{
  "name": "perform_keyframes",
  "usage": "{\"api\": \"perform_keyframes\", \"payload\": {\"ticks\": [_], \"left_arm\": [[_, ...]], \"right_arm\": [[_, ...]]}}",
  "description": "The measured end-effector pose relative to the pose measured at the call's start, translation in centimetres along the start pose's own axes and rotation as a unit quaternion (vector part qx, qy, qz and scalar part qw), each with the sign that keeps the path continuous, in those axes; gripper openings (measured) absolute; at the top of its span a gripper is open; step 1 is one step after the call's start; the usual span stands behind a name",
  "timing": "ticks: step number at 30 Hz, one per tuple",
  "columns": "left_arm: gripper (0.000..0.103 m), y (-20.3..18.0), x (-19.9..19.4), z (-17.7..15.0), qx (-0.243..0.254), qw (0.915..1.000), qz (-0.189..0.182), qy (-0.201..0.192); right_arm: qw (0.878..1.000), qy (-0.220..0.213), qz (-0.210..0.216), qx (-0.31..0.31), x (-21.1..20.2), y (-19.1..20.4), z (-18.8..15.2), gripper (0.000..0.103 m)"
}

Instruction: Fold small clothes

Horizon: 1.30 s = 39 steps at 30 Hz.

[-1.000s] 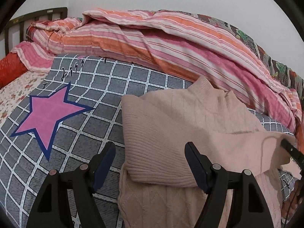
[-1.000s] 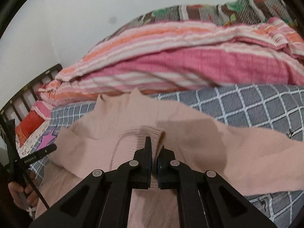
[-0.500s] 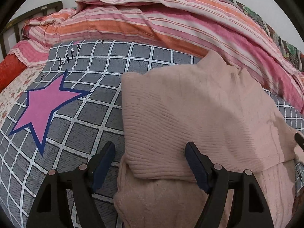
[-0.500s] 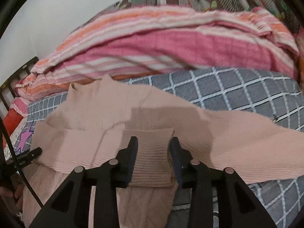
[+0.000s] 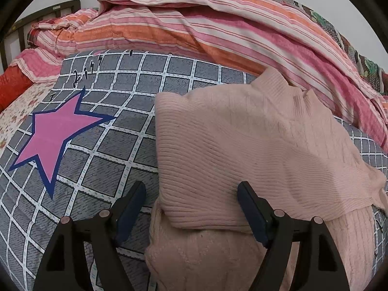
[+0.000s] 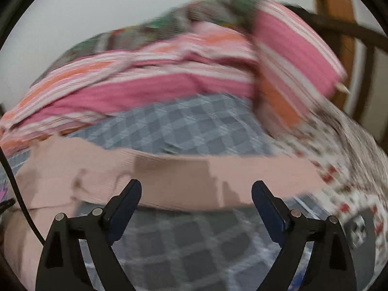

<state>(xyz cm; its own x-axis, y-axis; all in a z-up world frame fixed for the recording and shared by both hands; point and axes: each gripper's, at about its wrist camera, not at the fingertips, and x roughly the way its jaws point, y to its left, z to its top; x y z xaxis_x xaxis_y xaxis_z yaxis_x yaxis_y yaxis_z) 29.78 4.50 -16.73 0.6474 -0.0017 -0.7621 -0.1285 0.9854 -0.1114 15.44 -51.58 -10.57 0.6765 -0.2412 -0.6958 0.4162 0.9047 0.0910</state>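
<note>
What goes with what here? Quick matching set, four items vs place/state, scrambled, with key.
Items:
1. pink sweater
2. pink star
3. striped duvet
4. right gripper

Place/state:
A. bunched along the far side of the bed
B. open, nothing between its fingers
C. one sleeve folded across its body
D. printed on the grey checked blanket, beside the garment

Pairs: 1-C, 2-D, 3-A, 4-B
</note>
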Motion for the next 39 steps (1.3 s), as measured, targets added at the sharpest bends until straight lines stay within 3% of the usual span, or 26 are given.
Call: {"api": "perform_keyframes", "payload": {"ticks": [4, 7, 18, 24, 29, 32, 39], "left_arm": [[0.077, 0.0, 0.0, -0.1, 0.001, 1.0000, 0.001, -0.002], [0.077, 0.0, 0.0, -0.1, 0.000, 1.0000, 0.000, -0.002], [0.077, -0.1, 0.2, -0.2, 0.004, 1.0000, 0.005, -0.002], [0.078, -0.1, 0.2, -0.2, 0.004, 1.0000, 0.005, -0.002], [0.078, -0.1, 0.1, -0.2, 0.005, 1.0000, 0.005, -0.003], [0.078, -0.1, 0.1, -0.2, 0.004, 1.0000, 0.004, -0.004], [0.078, 1.0, -0.6, 0.1, -0.023, 0.9992, -0.030, -0.013]], "right_arm": [[0.998, 0.033, 0.012, 0.056, 1.8, -4.0, -1.2, 0.090], [0.995, 0.055, 0.022, 0.083, 3.1, -5.3, -1.5, 0.083], [0.987, 0.073, 0.010, 0.142, 5.4, -8.4, 0.3, 0.063], [0.988, 0.078, -0.010, 0.132, 6.5, -8.4, 1.3, 0.049], [0.991, 0.060, -0.015, 0.117, 6.9, -8.1, 1.7, 0.014], [0.993, 0.046, -0.018, 0.103, 6.5, -7.6, 1.8, 0.008], [0.998, -0.029, -0.026, 0.050, 2.0, -4.5, 3.2, 0.007]]}}
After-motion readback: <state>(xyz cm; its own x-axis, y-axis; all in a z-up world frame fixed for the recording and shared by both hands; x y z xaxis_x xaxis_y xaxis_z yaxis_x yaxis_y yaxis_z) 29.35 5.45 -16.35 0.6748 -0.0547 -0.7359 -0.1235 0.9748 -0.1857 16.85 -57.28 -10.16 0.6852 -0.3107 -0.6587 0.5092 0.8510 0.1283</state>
